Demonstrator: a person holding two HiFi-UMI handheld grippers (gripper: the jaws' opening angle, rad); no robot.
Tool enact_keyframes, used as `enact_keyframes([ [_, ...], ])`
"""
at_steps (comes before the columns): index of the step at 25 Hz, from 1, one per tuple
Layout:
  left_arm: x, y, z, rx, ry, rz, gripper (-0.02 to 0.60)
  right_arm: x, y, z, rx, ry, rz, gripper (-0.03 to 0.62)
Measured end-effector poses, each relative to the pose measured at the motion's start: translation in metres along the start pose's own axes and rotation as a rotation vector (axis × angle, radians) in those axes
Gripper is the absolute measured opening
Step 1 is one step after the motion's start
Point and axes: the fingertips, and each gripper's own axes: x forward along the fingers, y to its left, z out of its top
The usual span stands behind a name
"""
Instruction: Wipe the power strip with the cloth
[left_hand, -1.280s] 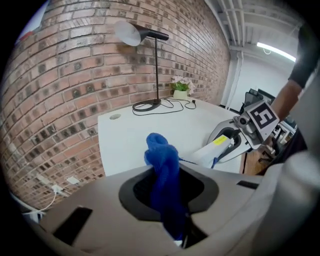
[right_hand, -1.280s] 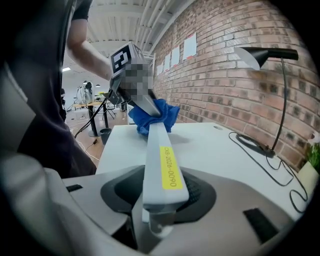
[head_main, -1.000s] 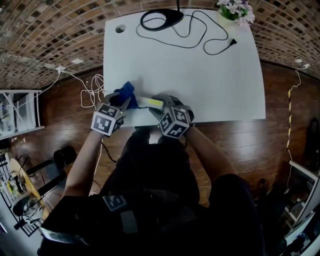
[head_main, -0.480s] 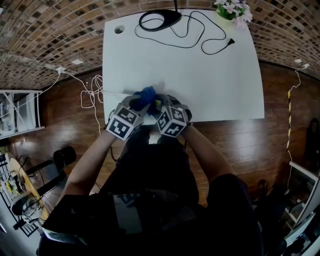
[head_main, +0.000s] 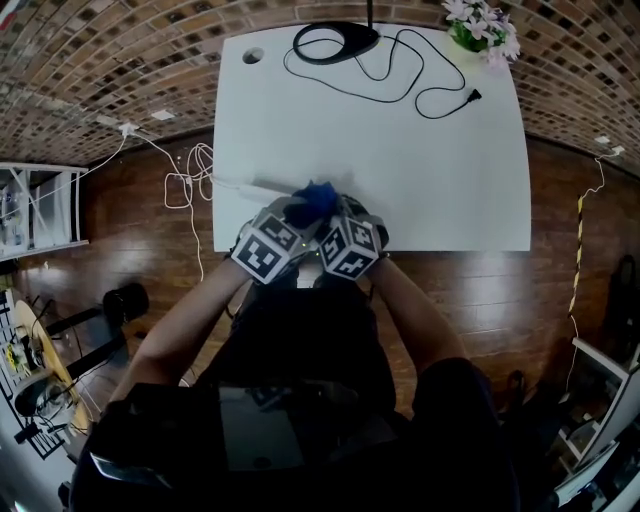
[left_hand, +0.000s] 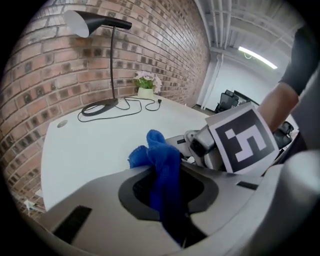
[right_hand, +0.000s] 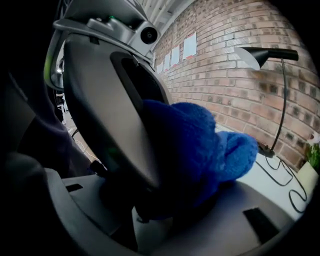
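The left tongs are clamped on the cloth. The cloth is a deep blue, nubbly rag, pinched between the dark pads low down and bunching into a soft lump above the tips.

The right tongs sit right against it, tips almost touching the cloth. Their jaws stand only a little apart, closed on a pale bar low in their own view. That bar seems to be the strip, though the cloth and the other tongs block most of that view.

From the head view, both tongs meet at the table's near edge, left of its middle, with the cloth heaped on the strip. Only a short white end of the strip shows, poking out on the table's left side of the cloth. A thin white lead runs from it to the table's left edge.

The table is plain white with a small round hole in its far left corner. A black lamp stands at the far edge, and its black cord loops across the far half. A pot of pale flowers sits at the far right corner.

White cables lie coiled on the dark wood floor off the table's left side. A brick wall rises behind the table's far edge.
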Motion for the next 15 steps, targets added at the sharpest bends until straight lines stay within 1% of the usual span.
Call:
enact_keyframes([
  [3,0.008,0.003,-0.006,-0.015,-0.007,-0.016,0.075,0.0,0.0,-0.002,0.003,-0.001,0.0,0.166],
  [7,0.008,0.001,-0.006,-0.056,-0.019,-0.063,0.075,0.001,0.001,-0.003,-0.003,0.001,0.0,0.162],
  [11,0.004,-0.004,-0.007,-0.113,-0.035,-0.148,0.077,0.002,0.003,-0.003,-0.01,0.004,0.008,0.156],
  [13,0.0,-0.007,-0.008,-0.152,-0.062,-0.197,0.077,0.002,0.003,-0.003,-0.012,0.006,0.008,0.156],
  [15,-0.005,-0.006,-0.009,-0.195,-0.094,-0.226,0.078,0.002,0.004,-0.002,-0.011,0.009,0.008,0.158],
])
